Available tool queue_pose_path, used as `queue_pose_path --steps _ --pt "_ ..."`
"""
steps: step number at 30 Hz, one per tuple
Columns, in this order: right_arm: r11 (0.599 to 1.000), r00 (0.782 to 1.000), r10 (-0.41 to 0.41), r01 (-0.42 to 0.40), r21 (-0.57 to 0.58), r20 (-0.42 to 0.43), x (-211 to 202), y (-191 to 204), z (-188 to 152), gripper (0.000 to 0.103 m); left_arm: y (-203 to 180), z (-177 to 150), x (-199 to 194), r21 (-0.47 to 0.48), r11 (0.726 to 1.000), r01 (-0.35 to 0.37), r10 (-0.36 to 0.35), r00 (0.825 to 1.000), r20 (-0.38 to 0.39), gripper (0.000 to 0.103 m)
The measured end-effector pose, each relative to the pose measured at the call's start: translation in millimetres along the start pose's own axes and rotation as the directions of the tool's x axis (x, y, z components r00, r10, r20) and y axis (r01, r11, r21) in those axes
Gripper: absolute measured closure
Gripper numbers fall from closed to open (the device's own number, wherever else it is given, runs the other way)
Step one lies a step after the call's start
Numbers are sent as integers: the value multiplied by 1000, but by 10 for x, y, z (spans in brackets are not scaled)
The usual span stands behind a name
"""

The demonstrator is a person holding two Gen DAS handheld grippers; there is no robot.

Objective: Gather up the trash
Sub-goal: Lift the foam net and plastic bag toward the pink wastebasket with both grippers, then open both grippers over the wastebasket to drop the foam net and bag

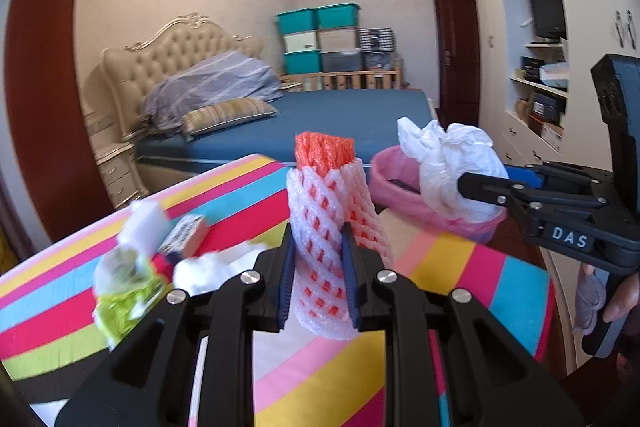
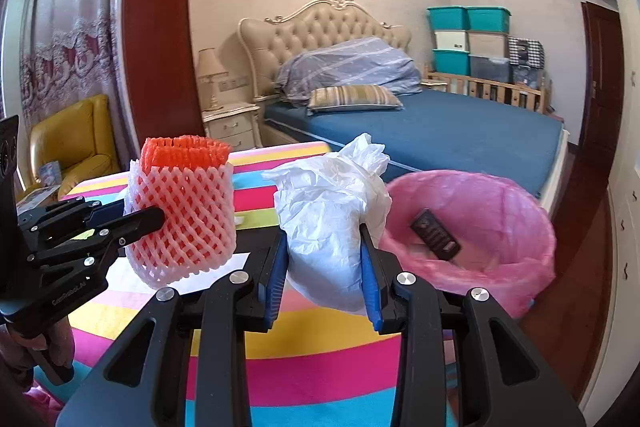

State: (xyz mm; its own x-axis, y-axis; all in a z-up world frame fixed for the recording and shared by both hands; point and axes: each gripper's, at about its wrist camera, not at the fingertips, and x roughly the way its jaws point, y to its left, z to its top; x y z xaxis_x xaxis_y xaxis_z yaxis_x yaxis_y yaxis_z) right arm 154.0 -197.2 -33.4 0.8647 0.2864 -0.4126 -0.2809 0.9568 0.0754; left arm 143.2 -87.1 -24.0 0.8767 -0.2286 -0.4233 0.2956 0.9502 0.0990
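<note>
Both tongs grip trash: left tongs (image 1: 318,277) foam netting (image 1: 334,223), right tongs (image 2: 326,277) crumpled plastic (image 2: 332,223).

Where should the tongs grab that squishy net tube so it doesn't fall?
Around its middle, from the side. The foam net tube stands upright and soft, so squeezing its round body works. The left tongs already pinch it that way, like the right tongs on the white bag.

blurred: green wrapper (image 1: 120,291) | unreadable: dark packet (image 2: 436,241) in bin
</note>
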Motion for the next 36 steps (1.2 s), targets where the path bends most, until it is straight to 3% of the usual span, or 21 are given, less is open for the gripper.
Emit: queue_pose_path --steps 16,33,36 --pt "992 992 -125 124 18 21 -4 -889 186 70 -673 586 692 35 987 155 -155 988 9 82" --pt "986 986 -169 169 -16 -11 475 -1571 413 66 -882 898 1545 -49 983 177 -181 980 -77 80" --pt "990 990 -139 139 -26 -8 636 -1641 462 64 -847 898 1660 -69 983 173 -178 980 -87 79"
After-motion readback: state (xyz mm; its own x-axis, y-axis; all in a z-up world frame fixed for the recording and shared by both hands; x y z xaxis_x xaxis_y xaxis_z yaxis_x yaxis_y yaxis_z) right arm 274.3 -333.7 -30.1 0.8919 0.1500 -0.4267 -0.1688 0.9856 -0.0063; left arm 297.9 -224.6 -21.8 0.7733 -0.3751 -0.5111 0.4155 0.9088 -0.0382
